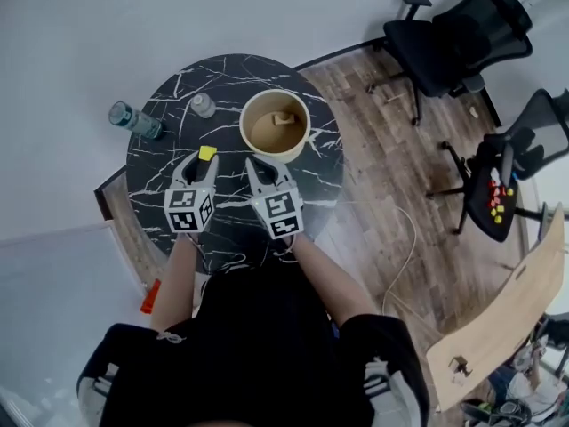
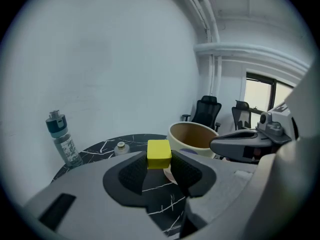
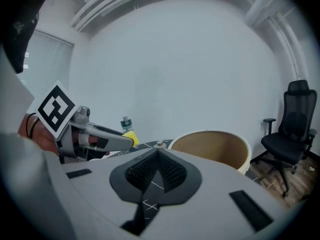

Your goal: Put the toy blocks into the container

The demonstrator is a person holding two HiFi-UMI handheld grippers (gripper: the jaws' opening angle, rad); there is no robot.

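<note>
1. Round black marble table (image 1: pixel 160 194) stood by a white wall, with office chairs on the wood floor beyond its right edge.
2. The container (image 1: pixel 245 130), a tan bucket, sat near the table's far right edge. One pale block (image 1: pixel 284 118) lay inside it; I could not tell if there were more.
3. The left gripper (image 1: pixel 204 160) pinched a yellow block (image 2: pixel 159 154) at its very tips, clear of the tabletop.
4. From that block the container lay ahead and to the right, its rim just beyond the tips. The coming move would likely be a short carry that way, over the rim.
5. The right gripper (image 3: pixel 157 159) had its jaws pressed together with nothing between them. It hung nearer the container, just at its near side.
6. A bottle (image 1: pixel 135 119) stood at the left edge, and a small cap (image 1: pixel 203 105) at the far edge.
</note>
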